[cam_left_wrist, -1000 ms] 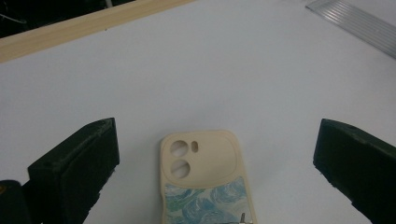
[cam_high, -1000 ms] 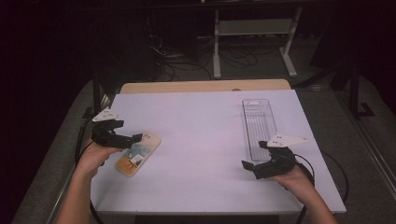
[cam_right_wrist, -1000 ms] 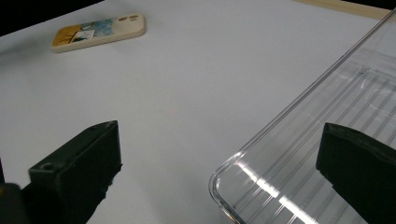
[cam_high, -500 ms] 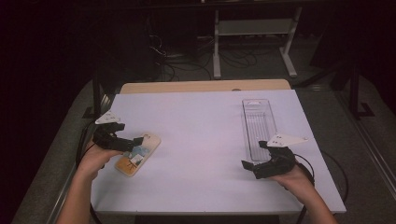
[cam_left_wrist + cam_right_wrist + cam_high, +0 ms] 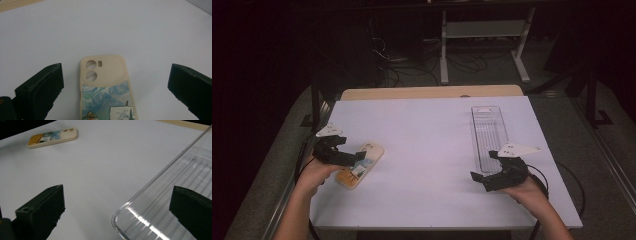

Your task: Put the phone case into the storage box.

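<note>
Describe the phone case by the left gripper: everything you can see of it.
The phone case lies flat on the white table, back up. It is cream, with a raised camera panel holding two round cutouts and a small slot, above a painted scene of swirling blue sky. The open left gripper straddles it; neither jaw touches it.

Cream painted phone case [image 5: 106, 87] flat, table's left.

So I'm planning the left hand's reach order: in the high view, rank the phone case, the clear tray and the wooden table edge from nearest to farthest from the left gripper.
From the left gripper:
1. Phone case, lying flat right at its jaws, on the table's left side.
2. Wooden table edge, along the far side.
3. Clear tray, across the table on the right, by the right gripper.
</note>
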Tool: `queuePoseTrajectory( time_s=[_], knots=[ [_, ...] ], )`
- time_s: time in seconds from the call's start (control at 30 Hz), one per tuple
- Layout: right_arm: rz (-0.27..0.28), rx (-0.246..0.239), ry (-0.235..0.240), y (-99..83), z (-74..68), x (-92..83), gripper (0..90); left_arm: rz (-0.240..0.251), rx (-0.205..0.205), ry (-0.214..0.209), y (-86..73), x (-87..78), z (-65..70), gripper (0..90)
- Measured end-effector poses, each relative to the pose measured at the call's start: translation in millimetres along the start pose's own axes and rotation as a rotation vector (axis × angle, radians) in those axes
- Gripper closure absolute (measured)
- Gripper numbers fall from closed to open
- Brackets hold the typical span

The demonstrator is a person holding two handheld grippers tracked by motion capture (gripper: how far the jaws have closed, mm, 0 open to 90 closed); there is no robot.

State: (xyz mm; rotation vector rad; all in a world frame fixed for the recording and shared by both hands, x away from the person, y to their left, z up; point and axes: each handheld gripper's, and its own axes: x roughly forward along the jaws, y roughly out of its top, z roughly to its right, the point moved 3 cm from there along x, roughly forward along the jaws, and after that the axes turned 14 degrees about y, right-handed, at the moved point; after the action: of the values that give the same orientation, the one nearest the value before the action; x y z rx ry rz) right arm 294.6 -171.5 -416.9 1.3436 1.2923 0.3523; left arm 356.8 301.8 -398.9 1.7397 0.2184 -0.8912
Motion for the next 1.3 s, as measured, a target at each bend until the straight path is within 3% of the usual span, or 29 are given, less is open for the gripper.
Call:
queuePoseTrajectory(
  time_s=[0.2, 0.43, 0.67, 1.0, 1.1, 1.17, 1.3],
  knots=[
    [0.004, -0.002, 0.003, 0.8, 0.1, 0.3, 0.0, -0.009, -0.003, -0.001, -6.0, -0.2, -0.8, 0.0],
    [0.044, -0.026, 0.017, 5.0, -0.4, -1.3, 4.0, -0.023, -0.009, -0.007, -11.4, 1.4, 1.9, 0.0],
    [0.048, -0.016, 0.014, 7.2, 2.0, 1.2, 2.5, -0.034, 0.007, -0.007, -14.8, 3.7, 4.4, 0.0],
    [0.047, -0.011, 0.034, 13.9, 1.1, 3.5, 1.1, -0.048, -0.013, -0.014, -23.6, 8.0, 11.9, 0.0],
    [0.043, -0.010, 0.031, 12.9, 1.5, 5.1, 0.4, -0.060, 0.002, -0.012, -25.1, 8.5, 10.6, 0.0],
    [0.039, -0.013, 0.036, 12.8, 0.7, 6.2, 0.4, -0.053, -0.014, -0.011, -25.3, 8.9, 11.4, 0.0],
    [0.026, -0.022, 0.044, 10.4, -0.4, 9.7, 0.0, -0.059, -0.008, -0.012, -27.4, 9.8, 10.9, 0.0]
  ],
)
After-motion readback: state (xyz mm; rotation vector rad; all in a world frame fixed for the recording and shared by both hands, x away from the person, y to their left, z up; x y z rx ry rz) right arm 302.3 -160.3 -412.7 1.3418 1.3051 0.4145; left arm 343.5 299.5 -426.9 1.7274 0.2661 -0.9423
